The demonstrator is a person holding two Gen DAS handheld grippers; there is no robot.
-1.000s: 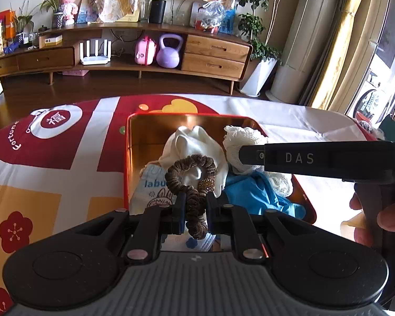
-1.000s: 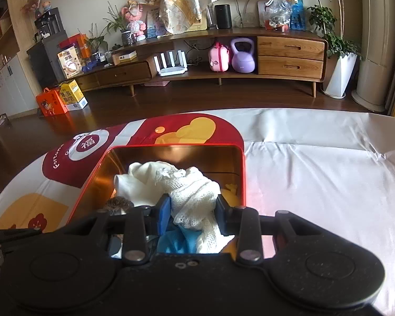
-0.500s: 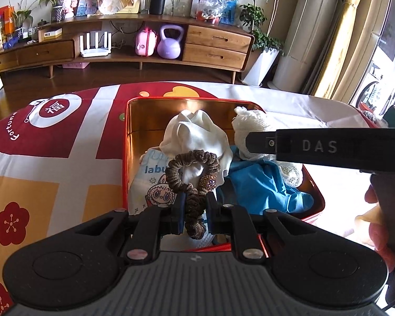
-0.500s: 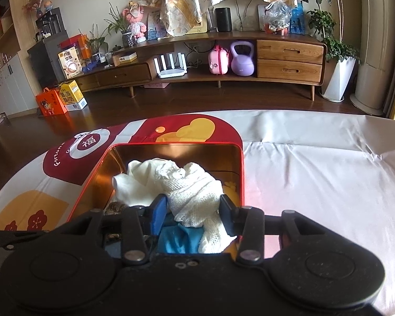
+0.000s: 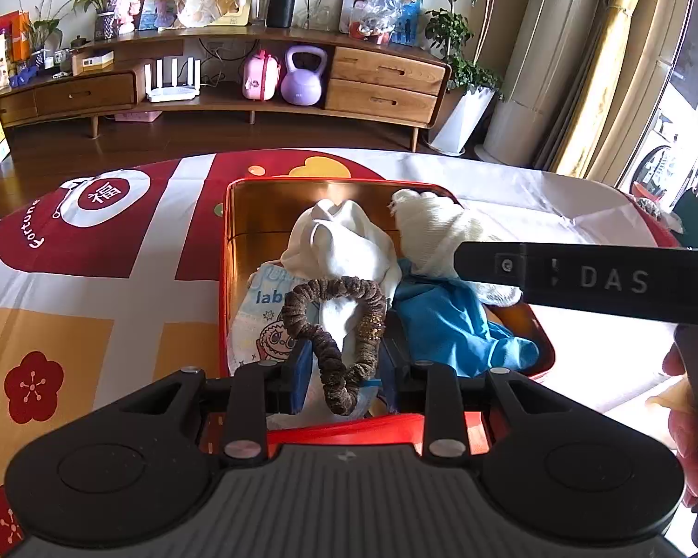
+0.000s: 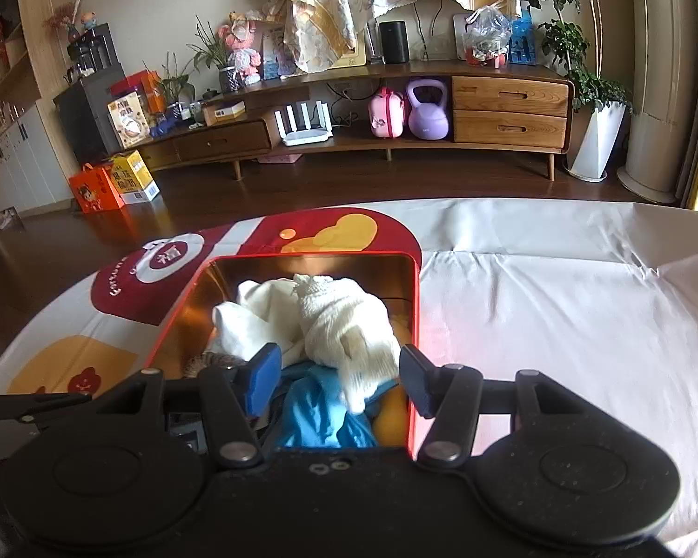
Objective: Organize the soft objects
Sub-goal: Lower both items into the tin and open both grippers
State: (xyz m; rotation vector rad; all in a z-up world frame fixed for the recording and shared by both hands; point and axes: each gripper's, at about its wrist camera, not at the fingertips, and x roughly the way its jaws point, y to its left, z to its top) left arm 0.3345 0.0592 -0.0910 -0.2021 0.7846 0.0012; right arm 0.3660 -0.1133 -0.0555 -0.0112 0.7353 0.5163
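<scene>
My table (image 6: 558,307), under its white cloth with red and orange prints, spreads out ahead of both my grippers. On it, right in front of me, sits the red tin (image 5: 224,251) with the gold lining, and both grippers tilt down into its near end.

My right gripper (image 6: 339,374) points down over the tin's near right part. Its jaws have just been opening and now stand wide; the white knitted cloth (image 6: 344,325) lies between them, and I see a gap at each pad, so I am no longer pinching it. The blue cloth (image 6: 321,414) lies under it, closer to me, and the smooth cream cloth (image 6: 251,321) sits ahead and left of my left pad.

My left gripper (image 5: 344,369) points down over the near left part. Its jaws have just been opening a little, and the brown scrunchie (image 5: 335,325) hangs loose between the blue pads, its loop reaching forward over the cream cloth. A printed packet (image 5: 256,321) lies just left of the scrunchie.
</scene>
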